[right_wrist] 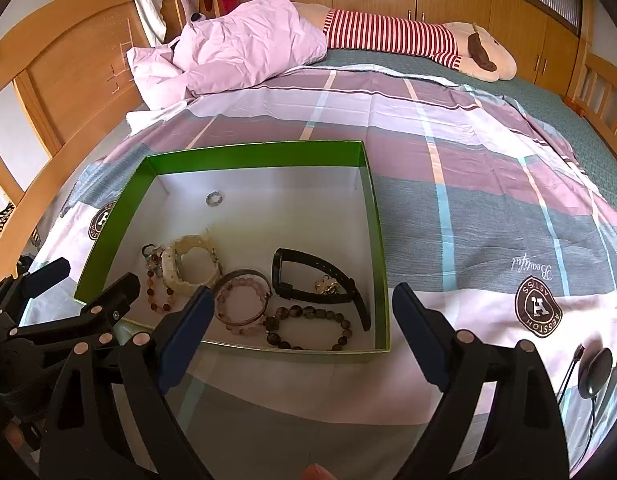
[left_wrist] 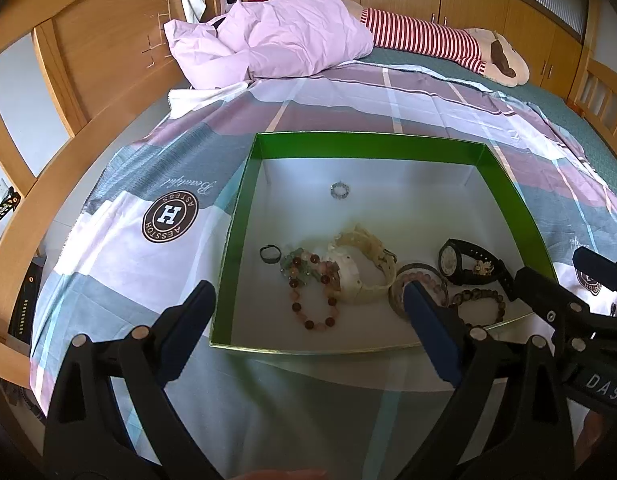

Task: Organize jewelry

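Jewelry heaped near front wall of green box (left_wrist: 236, 216) on bed: bead bracelets (left_wrist: 314, 300), cream watch (left_wrist: 364, 272), black watch (left_wrist: 456, 260), small ring (left_wrist: 340, 190). Light, slippery, loose-jointed; best pinched across band. Left gripper (left_wrist: 308, 312) and right gripper (right_wrist: 300, 312) hovering, jaws apart, empty.

Bedsheet (left_wrist: 348, 100), plaid: round brown badge (left_wrist: 170, 216) with a white "H" in the middle; ring lettering reads roughly "AESSTIOH", uncertain. Script word "Beautiful" (left_wrist: 190, 187) beside it. Second such badge (right_wrist: 538, 305) with "Beautiful" (right_wrist: 531, 270) shows in the right wrist view. White letters "DAS" (left_wrist: 602, 388) on the right gripper's black body.
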`<action>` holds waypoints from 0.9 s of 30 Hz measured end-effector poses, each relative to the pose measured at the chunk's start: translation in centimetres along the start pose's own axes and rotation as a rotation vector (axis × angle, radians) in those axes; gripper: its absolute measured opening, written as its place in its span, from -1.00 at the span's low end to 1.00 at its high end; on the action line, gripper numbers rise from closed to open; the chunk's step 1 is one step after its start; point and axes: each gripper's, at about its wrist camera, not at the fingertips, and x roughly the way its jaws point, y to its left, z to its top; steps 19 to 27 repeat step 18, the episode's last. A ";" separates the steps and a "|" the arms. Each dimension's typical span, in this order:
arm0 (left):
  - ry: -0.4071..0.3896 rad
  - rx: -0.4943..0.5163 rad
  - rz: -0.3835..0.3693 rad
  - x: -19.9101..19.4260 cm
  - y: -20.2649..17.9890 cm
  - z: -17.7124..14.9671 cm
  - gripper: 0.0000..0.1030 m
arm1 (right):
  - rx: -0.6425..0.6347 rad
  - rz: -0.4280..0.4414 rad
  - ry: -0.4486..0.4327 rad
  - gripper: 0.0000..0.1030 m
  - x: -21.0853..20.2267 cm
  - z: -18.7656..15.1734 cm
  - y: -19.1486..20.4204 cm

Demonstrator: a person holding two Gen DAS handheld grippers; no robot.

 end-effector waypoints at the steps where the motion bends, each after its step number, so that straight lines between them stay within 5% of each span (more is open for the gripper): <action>1: 0.000 -0.001 0.000 0.0 0.0 0.0 0.83 | 0.000 0.000 0.001 0.72 0.1 0.0 0.0; 27: 0.020 -0.007 -0.014 0.5 0.3 -0.1 0.84 | 0.010 0.002 0.001 0.72 0.1 -0.3 -0.4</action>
